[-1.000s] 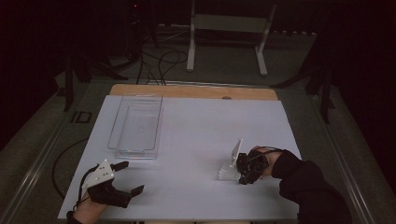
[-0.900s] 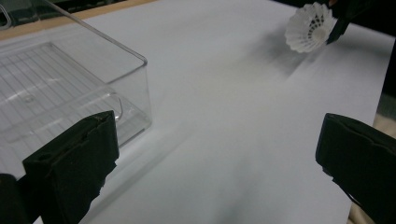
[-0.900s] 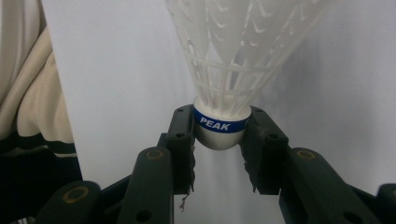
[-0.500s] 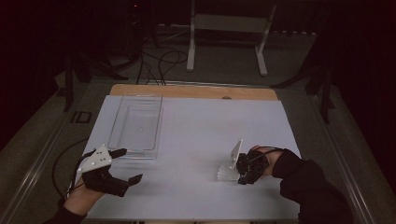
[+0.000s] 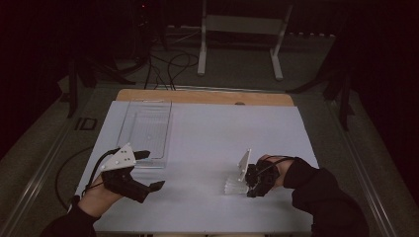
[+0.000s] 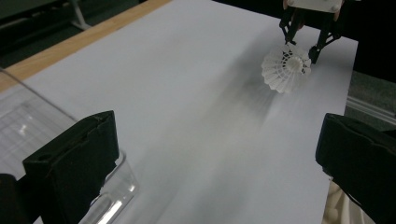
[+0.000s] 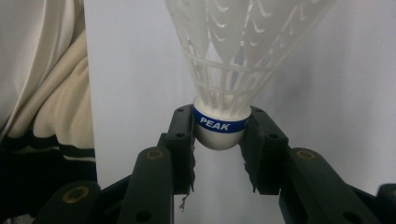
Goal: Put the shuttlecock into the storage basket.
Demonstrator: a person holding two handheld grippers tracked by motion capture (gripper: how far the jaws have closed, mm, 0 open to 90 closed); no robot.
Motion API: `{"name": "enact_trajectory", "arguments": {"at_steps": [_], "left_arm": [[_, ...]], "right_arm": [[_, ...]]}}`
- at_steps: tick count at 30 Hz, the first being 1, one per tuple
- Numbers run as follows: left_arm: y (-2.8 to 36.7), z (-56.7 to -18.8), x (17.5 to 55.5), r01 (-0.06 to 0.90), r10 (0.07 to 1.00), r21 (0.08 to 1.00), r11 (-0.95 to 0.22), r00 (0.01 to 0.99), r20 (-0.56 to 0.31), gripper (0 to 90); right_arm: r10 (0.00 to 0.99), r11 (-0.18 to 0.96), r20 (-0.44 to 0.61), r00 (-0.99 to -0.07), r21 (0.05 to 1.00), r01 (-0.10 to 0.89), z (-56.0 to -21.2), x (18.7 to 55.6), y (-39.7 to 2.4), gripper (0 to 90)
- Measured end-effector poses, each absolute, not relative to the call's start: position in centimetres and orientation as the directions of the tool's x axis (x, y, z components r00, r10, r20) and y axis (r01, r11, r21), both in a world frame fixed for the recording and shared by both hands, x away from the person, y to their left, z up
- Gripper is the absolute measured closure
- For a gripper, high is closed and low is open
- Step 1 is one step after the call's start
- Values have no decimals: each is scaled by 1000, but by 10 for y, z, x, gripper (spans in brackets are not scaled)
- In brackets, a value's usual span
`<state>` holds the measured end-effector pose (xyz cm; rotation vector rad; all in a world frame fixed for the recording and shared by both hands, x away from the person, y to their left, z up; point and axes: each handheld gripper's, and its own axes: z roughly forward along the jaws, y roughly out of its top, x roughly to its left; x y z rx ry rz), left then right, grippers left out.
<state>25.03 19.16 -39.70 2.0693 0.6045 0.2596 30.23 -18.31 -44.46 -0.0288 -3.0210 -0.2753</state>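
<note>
A white shuttlecock (image 7: 223,70) is held by the right gripper (image 7: 219,140) at the near right part of the white table (image 5: 207,133). The round cork end with its blue band is pinched between the two black jaws, and the pads are pressed on both sides of it. The cork is the hard part, so it was likely picked for the grip, and the thin feather skirt is left free so that it is not crushed. In the high view the shuttlecock (image 5: 236,183) is seen low over the table, just in front of the right gripper (image 5: 253,180), with the skirt pointed away from the hand. In the left gripper view the shuttlecock (image 6: 286,71) is seen far off across the table, with its skirt turned this way. The left gripper (image 5: 148,170) is held above the near left part of the table, and its jaws are spread wide with nothing between them. It is kept well apart from the shuttlecock. A clear plastic tray (image 5: 146,129) is set on the left side of the table, just beside the left gripper. The tray looks like the place where the shuttlecock is meant to be put, and the open gripper may be kept ready there to help.
</note>
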Motion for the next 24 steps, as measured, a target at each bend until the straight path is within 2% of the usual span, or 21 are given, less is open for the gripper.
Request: {"name": "enact_trajectory", "arguments": {"at_steps": [10, 24], "left_arm": [[172, -397, 267, 366, 508, 821, -439, 855, -109, 1], [136, -393, 275, 371, 441, 763, -530, 889, -125, 18]], "right_arm": [[-34, 977, 105, -994, 214, -11, -439, 298, -172, 661], [-97, 970, 71, -993, 232, -78, -435, 291, -156, 661]]}}
